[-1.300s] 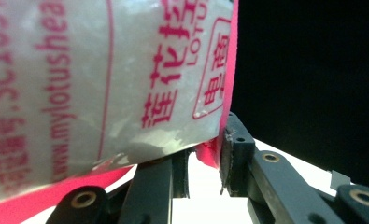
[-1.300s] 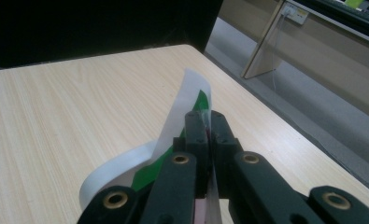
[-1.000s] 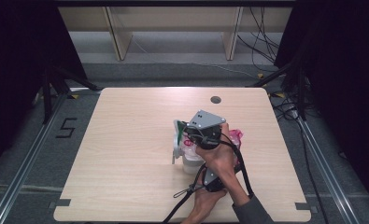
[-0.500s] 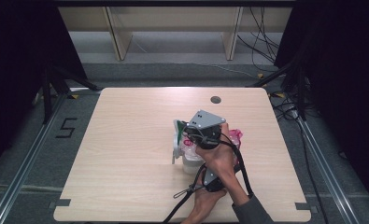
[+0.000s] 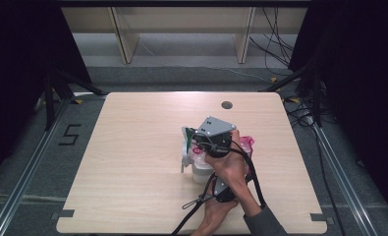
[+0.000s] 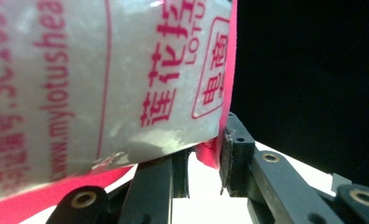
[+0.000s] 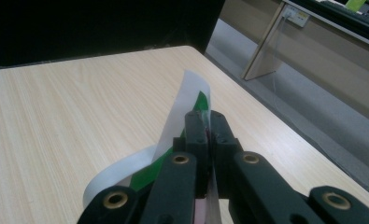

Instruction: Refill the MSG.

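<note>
On the pale wooden bench [image 5: 132, 162], right of centre, a white and green plastic film strip [image 5: 185, 145] curls up at the left side of a cluster of things. In the right gripper view the right claw [image 7: 206, 122] is pressed together on this strip [image 7: 182, 112], which rises between its tips. Just right of the strip in the high view stands a white cup-like container [image 5: 200, 169]. In the left gripper view the left claw [image 6: 204, 158] is clamped on the pink lower edge of a translucent pink-printed plastic bag [image 6: 102, 79].

No visible change — none anywhere
</note>
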A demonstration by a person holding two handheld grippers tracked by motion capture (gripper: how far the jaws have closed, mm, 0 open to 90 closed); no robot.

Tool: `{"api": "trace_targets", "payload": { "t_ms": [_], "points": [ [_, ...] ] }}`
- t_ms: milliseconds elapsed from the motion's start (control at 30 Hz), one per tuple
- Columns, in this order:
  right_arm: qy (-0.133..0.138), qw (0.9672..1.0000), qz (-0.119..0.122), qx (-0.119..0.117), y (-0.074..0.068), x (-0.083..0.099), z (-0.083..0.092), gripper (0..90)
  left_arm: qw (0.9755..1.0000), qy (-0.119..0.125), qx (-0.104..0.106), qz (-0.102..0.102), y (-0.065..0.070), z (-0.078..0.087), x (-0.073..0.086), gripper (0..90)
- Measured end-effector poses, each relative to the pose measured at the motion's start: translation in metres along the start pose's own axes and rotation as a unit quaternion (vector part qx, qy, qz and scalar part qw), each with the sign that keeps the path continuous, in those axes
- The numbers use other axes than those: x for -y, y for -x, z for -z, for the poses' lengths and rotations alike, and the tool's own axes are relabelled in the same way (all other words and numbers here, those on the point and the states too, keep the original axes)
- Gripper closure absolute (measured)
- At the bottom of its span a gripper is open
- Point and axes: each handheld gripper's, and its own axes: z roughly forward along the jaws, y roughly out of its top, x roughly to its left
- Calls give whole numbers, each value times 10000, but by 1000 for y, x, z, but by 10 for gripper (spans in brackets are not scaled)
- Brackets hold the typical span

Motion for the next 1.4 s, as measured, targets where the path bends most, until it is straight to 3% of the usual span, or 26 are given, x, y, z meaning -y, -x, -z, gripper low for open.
{"api": "trace_targets", "payload": {
  "t_ms": [67, 100, 133, 767, 800, 833, 867, 900, 933, 967, 1100, 1133, 1200, 1267, 1333, 1400],
  "points": [
    [9, 10000, -6, -8, 0, 0, 0, 898, 10000, -9, 8, 7, 0, 0, 0, 753],
    [1, 10000, -47, 9, 0, 0, -1, 898, 9965, -570, 93, -604, -9, 8, -2, 753],
    [-25, 10000, -82, 16, 0, 1, -1, 898, 9963, -591, 83, -617, -9, 8, -3, 752],
    [42, 10000, -26, 18, 5, 1, 0, 898, 9963, -589, 112, -620, -9, 8, -2, 752],
    [25, 9999, -128, -13, 4, 1, 0, 898, 9980, -432, -46, -457, -7, 4, 0, 752],
    [43, 10000, -82, -12, 5, 1, 0, 898, 9989, -329, -41, -341, -6, 3, 0, 752],
    [36, 9999, -107, -56, 5, 2, 1, 898, 9990, -301, -100, -314, -6, 3, 1, 753],
    [56, 9999, -97, -60, 6, 2, 1, 898, 9989, -253, -303, -262, -5, 3, 1, 753],
    [67, 9999, -87, -61, 6, 2, 2, 898, 9993, -221, -180, -255, -5, 2, 2, 753],
    [84, 9999, -74, -54, 6, 2, 2, 898, 9986, -286, -300, -331, -5, 3, 2, 753],
    [111, 9998, -111, -97, 7, 2, 4, 899, 9986, -311, -295, -300, -6, 4, 2, 753],
    [102, 9998, -119, -118, 8, 2, 5, 899, 9972, -487, -263, -497, -8, 6, 2, 753],
    [71, 9995, -277, -147, 7, 2, 7, 899, 9970, -522, -272, -508, -8, 6, 2, 753],
    [144, 9997, -179, -125, 10, 2, 8, 899, 9968, -543, -275, -508, -8, 7, 2, 753],
    [113, 9993, -267, -231, 10, 2, 10, 900, 9969, -559, -253, -494, -9, 7, 3, 753],
    [178, 9994, -228, -176, 10, 3, 10, 900, 9964, -642, -230, -498, -10, 8, 3, 753]
  ]
}}
